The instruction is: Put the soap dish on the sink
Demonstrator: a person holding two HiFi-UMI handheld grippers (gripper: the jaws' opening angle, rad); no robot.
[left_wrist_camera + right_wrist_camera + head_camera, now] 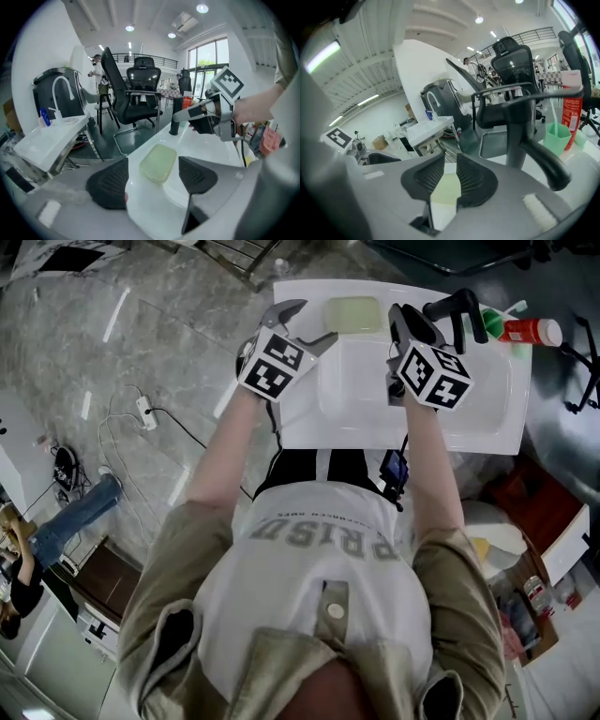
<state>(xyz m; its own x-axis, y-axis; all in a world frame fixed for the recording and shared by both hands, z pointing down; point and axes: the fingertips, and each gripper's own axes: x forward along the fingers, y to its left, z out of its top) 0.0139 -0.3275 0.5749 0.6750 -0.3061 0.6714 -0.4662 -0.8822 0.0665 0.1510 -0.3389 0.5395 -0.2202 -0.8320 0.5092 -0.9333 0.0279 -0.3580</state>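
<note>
Leave the soap dish (pixel 352 315) flat on the sink's (pixel 487 432) back rim, near the tap (pixel 457 307). With the left tool (pixel 305 322) spread wide and empty, and the right tool (pixel 450 168) narrowly parted, pinching nothing (probably clear of the dish), draw both straight up without brushing it.

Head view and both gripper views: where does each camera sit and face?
Head view: on the head, facing down at the sink; forearms, left gripper, right gripper.
Left gripper view: on that gripper, facing the soap dish beyond open fingers; right forearm.
Right gripper view: on that gripper, facing the faucet and chairs; only its fingers.
Head and left views share the soap dish.
</note>
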